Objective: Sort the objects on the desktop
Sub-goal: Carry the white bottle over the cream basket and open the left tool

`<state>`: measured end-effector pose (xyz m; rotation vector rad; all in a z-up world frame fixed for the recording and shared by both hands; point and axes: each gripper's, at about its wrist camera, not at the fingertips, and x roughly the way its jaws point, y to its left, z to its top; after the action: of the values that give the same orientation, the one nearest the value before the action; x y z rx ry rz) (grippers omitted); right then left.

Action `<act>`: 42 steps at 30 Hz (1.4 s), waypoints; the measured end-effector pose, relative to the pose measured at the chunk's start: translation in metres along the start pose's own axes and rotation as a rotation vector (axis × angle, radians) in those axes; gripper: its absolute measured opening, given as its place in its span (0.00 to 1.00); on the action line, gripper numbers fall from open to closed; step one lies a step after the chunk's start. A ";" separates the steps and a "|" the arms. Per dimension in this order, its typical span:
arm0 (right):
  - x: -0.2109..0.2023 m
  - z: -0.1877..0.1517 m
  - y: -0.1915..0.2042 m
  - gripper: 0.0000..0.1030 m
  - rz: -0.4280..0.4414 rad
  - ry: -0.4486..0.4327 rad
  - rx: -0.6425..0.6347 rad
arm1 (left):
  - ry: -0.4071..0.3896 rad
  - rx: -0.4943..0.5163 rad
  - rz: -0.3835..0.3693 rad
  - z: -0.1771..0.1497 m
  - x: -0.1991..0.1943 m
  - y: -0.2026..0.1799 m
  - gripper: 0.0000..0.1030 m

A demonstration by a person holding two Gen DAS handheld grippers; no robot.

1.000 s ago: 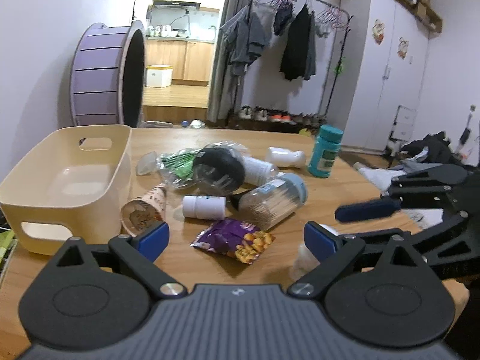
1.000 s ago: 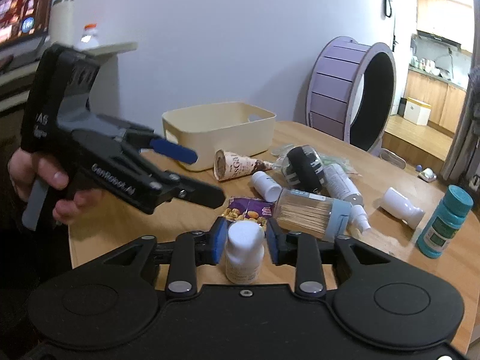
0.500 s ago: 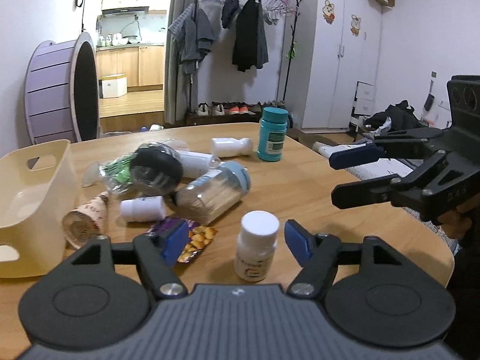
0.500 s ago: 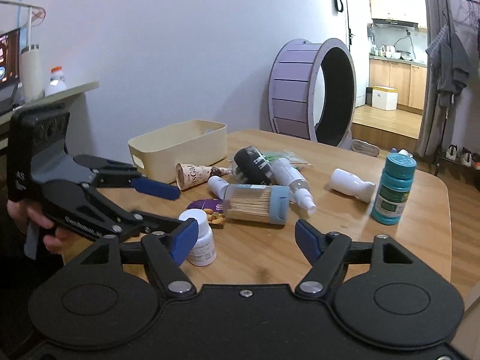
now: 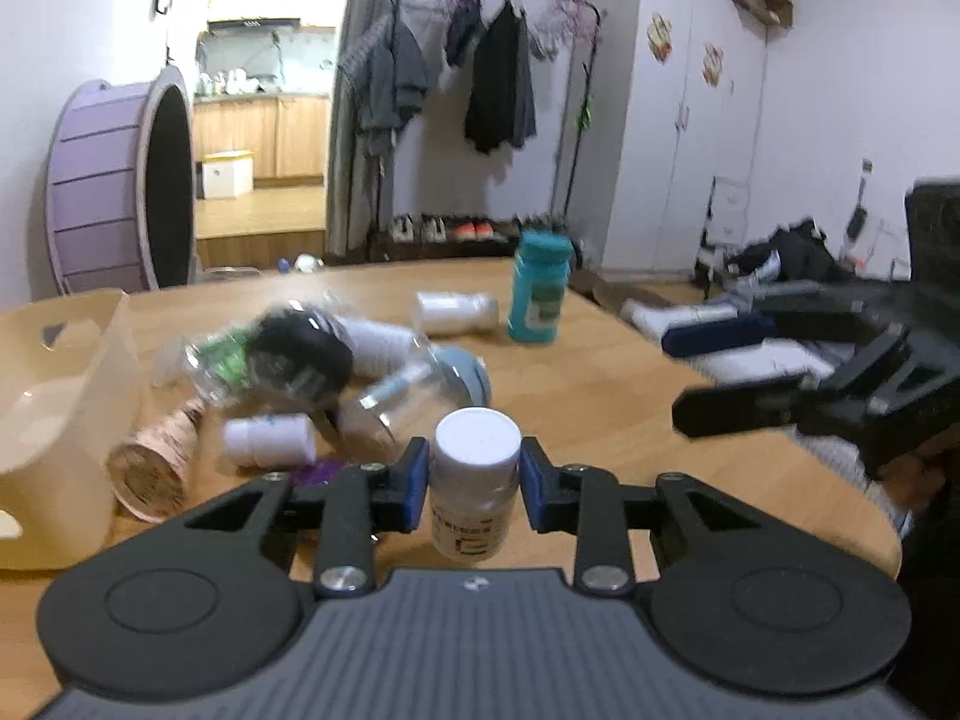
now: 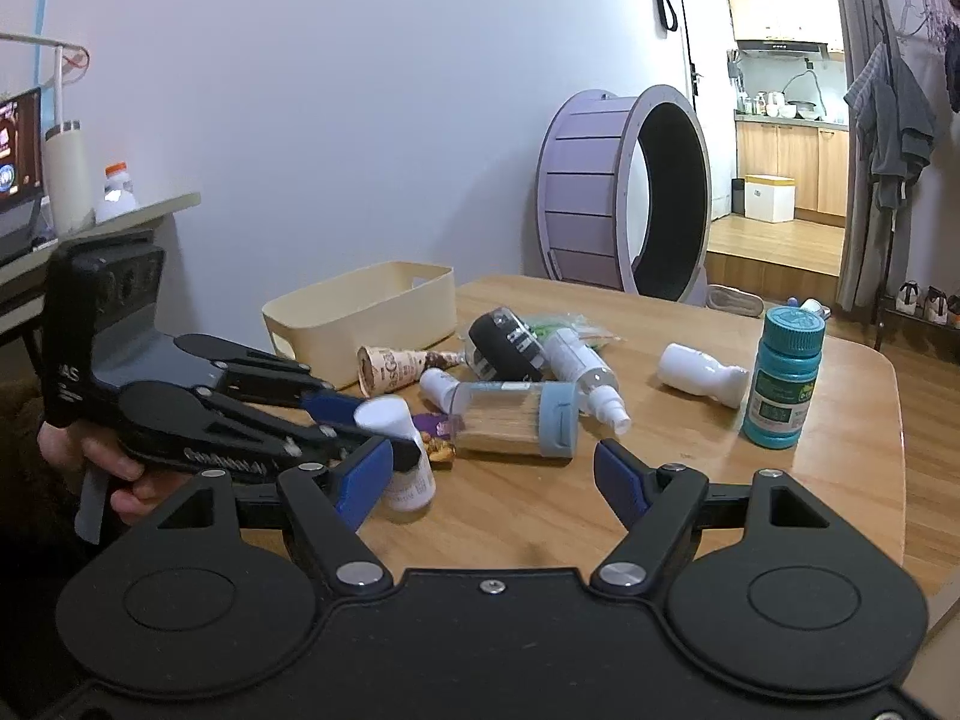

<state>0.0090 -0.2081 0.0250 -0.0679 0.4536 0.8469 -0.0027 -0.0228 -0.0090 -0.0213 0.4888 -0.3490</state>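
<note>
My left gripper has its fingers clenched on the small white bottle, upright at the near edge of the surface; my right gripper is released, fingers spread and grasping nothing. Beyond lie the toothpick jar, spray bottle and teal bottle; farthest left sits the cream bin.

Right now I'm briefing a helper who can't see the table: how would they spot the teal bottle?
Start at the wooden table and its cream bin. Go past the pile of lying items to the side far from the bin. The teal bottle stands there upright and alone, with a teal cap and dark green label; the white bottle nearest it lies on its side.
</note>
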 end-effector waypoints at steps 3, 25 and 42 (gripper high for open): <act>0.005 0.005 0.003 0.71 0.013 -0.017 0.010 | -0.034 -0.021 0.043 0.010 -0.014 0.013 0.30; 0.061 0.013 0.018 0.71 0.081 -0.003 0.070 | 0.067 -0.155 0.446 0.068 -0.014 0.181 0.30; 0.069 0.011 0.020 0.71 0.082 0.026 0.081 | 0.136 -0.160 0.501 0.028 -0.050 0.184 0.40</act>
<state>0.0380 -0.1432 0.0089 0.0146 0.5175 0.9084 0.0285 0.1653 0.0193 -0.0296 0.6362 0.1817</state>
